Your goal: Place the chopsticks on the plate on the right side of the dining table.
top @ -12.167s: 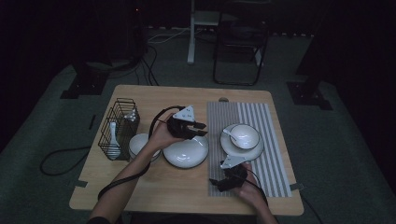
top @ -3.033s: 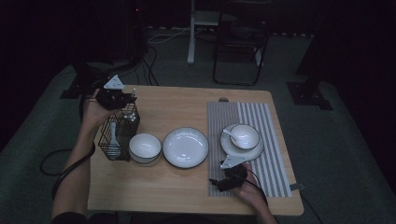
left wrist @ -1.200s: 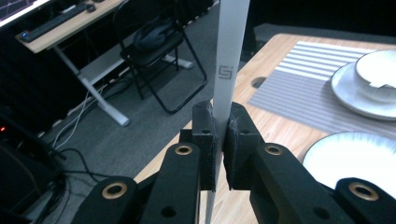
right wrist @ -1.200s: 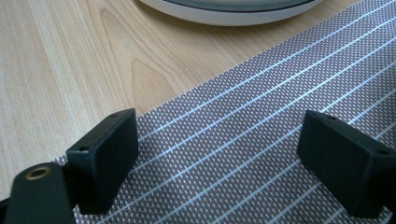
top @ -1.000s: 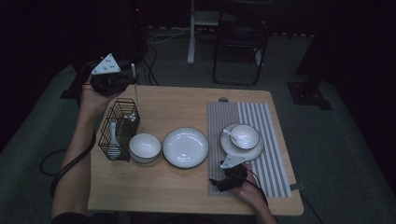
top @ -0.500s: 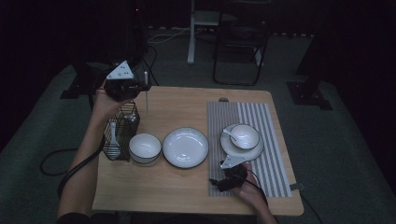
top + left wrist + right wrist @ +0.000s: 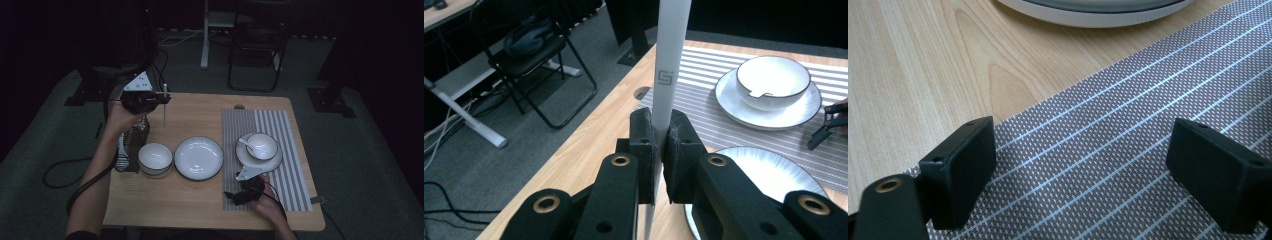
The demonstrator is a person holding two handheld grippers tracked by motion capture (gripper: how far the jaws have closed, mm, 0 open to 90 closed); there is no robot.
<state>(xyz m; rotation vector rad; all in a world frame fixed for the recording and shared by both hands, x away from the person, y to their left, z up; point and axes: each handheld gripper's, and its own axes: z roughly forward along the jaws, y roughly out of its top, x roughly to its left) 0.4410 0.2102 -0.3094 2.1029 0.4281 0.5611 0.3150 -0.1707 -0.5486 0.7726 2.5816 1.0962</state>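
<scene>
My left gripper (image 7: 159, 99) hovers over the table's back left part, above the wire basket (image 7: 131, 146). It is shut on a slender white utensil (image 7: 164, 112) that hangs upright. In the left gripper view the utensil's shaft (image 7: 670, 55), with a small printed logo, is pinched between the pads of my left gripper (image 7: 659, 150). My right gripper (image 7: 239, 192) rests low on the striped placemat (image 7: 287, 135) near the front edge. The right gripper view shows my right gripper (image 7: 1083, 165) with its jaws wide apart and nothing between them.
An empty white bowl (image 7: 155, 157) stands beside the basket, with a white plate (image 7: 198, 157) to its right. A saucer carrying a bowl and spoon (image 7: 258, 147) sits on the placemat. A folding chair (image 7: 255, 45) and a desk leg stand beyond the table.
My left hand has carried the white utensil to the right and lower, from beyond the table's back left corner to over the table. The right gripper has stayed still.
</scene>
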